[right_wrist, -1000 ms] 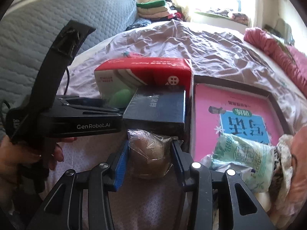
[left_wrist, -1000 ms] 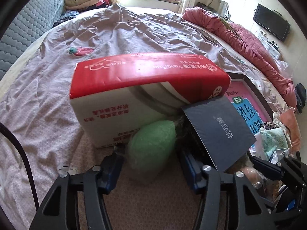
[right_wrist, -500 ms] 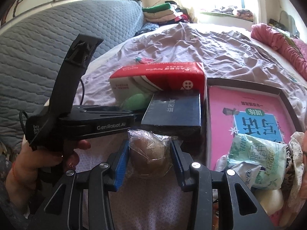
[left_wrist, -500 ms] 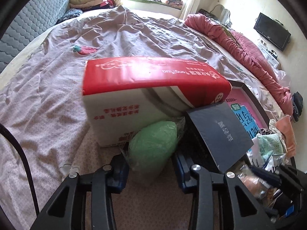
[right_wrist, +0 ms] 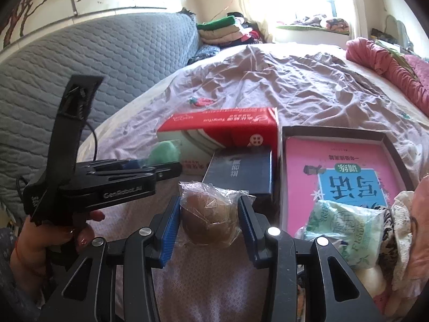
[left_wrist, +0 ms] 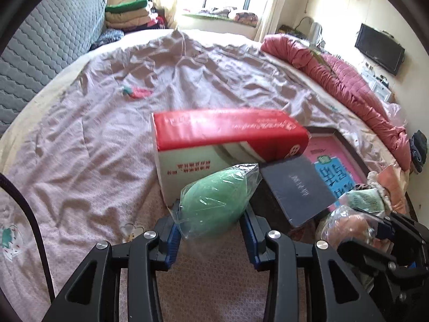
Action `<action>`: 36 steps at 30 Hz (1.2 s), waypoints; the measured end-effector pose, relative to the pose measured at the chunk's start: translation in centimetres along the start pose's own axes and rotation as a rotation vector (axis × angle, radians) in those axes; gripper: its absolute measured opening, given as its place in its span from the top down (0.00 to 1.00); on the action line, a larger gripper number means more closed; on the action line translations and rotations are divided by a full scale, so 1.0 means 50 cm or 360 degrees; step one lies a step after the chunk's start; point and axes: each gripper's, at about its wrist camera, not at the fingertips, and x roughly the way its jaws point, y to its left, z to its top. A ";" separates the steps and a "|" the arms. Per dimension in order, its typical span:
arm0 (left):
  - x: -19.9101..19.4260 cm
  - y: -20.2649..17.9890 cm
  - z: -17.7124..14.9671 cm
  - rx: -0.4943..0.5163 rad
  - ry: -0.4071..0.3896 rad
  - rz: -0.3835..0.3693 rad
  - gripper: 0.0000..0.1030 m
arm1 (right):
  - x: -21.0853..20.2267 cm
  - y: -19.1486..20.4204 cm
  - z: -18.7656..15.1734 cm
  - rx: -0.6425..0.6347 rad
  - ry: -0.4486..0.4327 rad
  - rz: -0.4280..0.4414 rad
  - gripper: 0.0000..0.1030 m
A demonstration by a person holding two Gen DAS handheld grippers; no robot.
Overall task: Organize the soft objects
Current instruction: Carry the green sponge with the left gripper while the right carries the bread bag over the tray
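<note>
A green egg-shaped sponge (left_wrist: pixel 217 190) in clear wrap sits squeezed between the blue pads of my left gripper (left_wrist: pixel 211 209), raised above the bed in front of the red and white tissue box (left_wrist: pixel 228 145). My right gripper (right_wrist: pixel 209 212) is shut on a brown round sponge (right_wrist: pixel 209 220), also in clear wrap and held off the sheet. In the right wrist view the left gripper (right_wrist: pixel 150 166) shows at the left in a person's hand (right_wrist: pixel 83 236), the green sponge (right_wrist: pixel 163 151) at its tip. The brown sponge (left_wrist: pixel 348 222) shows at the lower right of the left wrist view.
A dark blue box (left_wrist: pixel 297 185) leans against the tissue box. A shallow tray (right_wrist: pixel 332 130) holds a pink book (right_wrist: pixel 335 166). A green tissue packet (right_wrist: pixel 346 228) and peach cloth (right_wrist: pixel 421 214) lie at the right. The wrinkled bedsheet (left_wrist: pixel 134 61) stretches beyond; a pink quilt (left_wrist: pixel 348 80) lines the right.
Both grippers have risen off the sheet with their sponges. The left jaws narrowed onto the green sponge. The boxes now sit lower and farther off in both views.
</note>
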 end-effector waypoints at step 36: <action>-0.155 -0.240 0.013 0.0221 -0.0146 -0.0096 0.61 | -0.246 -0.128 0.037 0.0231 -0.0359 -0.0174 0.57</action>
